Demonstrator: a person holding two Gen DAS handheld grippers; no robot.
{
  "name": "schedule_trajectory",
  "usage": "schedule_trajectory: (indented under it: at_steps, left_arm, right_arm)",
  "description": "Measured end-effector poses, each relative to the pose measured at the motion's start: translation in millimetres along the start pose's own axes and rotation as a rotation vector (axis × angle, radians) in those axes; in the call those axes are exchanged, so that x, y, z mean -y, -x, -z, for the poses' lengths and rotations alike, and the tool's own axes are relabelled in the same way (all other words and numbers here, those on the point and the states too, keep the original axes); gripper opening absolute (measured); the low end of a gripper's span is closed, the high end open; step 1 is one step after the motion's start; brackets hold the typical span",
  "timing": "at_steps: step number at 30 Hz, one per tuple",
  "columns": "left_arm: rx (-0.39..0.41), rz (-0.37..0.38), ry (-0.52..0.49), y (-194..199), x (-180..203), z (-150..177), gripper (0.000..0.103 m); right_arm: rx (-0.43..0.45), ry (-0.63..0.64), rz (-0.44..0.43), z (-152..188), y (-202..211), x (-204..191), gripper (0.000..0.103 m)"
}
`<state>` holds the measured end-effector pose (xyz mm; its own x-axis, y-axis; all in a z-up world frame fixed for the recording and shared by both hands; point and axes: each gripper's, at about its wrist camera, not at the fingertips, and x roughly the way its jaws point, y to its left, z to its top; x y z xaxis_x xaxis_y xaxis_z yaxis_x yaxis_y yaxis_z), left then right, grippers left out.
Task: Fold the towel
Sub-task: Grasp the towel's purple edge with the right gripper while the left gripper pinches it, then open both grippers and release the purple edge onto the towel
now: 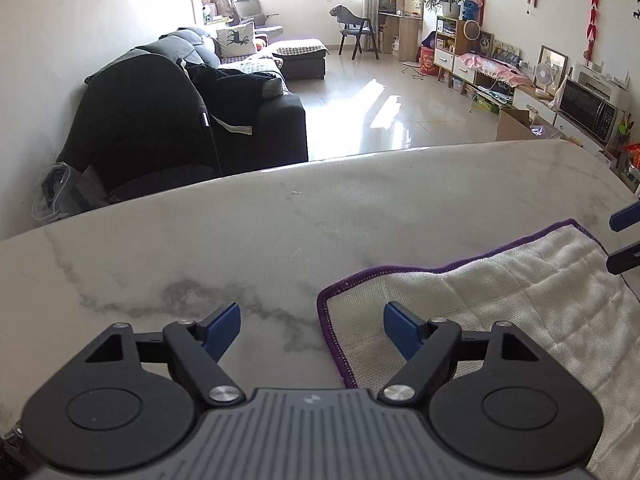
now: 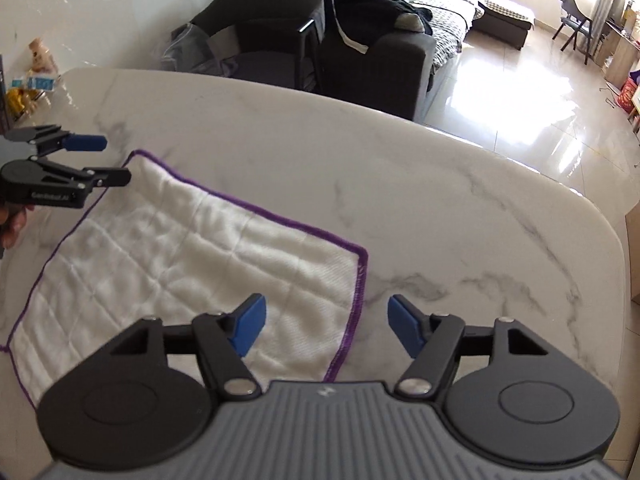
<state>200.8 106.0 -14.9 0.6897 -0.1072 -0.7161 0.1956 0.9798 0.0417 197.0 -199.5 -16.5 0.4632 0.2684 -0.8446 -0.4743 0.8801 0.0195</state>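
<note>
We see the towel [image 2: 192,256], white with a purple hem, lying spread on the marble table [image 2: 420,184], in what looks like a single layer with some creases; no fold line shows, though the near edge is hidden under the grippers in both wrist views. That fits either a towel laid out for folding or one that has been opened flat again, so we judge only how things lie.

The left gripper [image 1: 312,330] hangs low over the towel's left hem with its jaws wide, one blue finger over bare table and the other over cloth, holding nothing. The right gripper [image 2: 326,322] has its jaws equally wide and empty, straddling the right hem the same way. In the right wrist view the left gripper shows again near the far left corner, above the cloth and apart from it; the hand [image 2: 12,224] holding it shows at the picture's edge.

If a fold is to follow, we would pinch the hem itself at two matching corners, catching only one layer, lift both sides evenly and lay edge on edge so the purple borders line up. The soft cloth will likely sag and drag, so keeping both grippers level matters.
</note>
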Motion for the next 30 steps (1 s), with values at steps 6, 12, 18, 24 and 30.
schedule_trajectory:
  at_steps: [6,12,18,24,30]
  left_arm:
    - [0.0,0.015,0.004,-6.9,-1.2,-3.8,0.039]
    - [0.031,0.018,-0.038,-6.9,11.6,-1.3,0.016]
    - [0.049,-0.01,-0.088,-10.7,27.5,0.7,0.016]
    - [0.064,-0.026,-0.09,-16.1,32.2,-0.9,0.016]
    - [0.067,-0.085,-0.102,-18.4,32.7,-2.7,0.06]
  right_arm:
    - [0.009,-0.092,0.047,-17.6,-21.6,21.6,0.056]
    - [0.019,-0.033,0.034,-20.5,-23.9,16.1,0.008]
    - [0.037,-0.009,0.085,-19.8,-23.7,20.2,0.007]
    - [0.054,-0.014,0.129,-23.5,-27.4,25.3,0.007]
    - [0.064,-0.021,0.143,-27.4,-26.9,22.6,0.043]
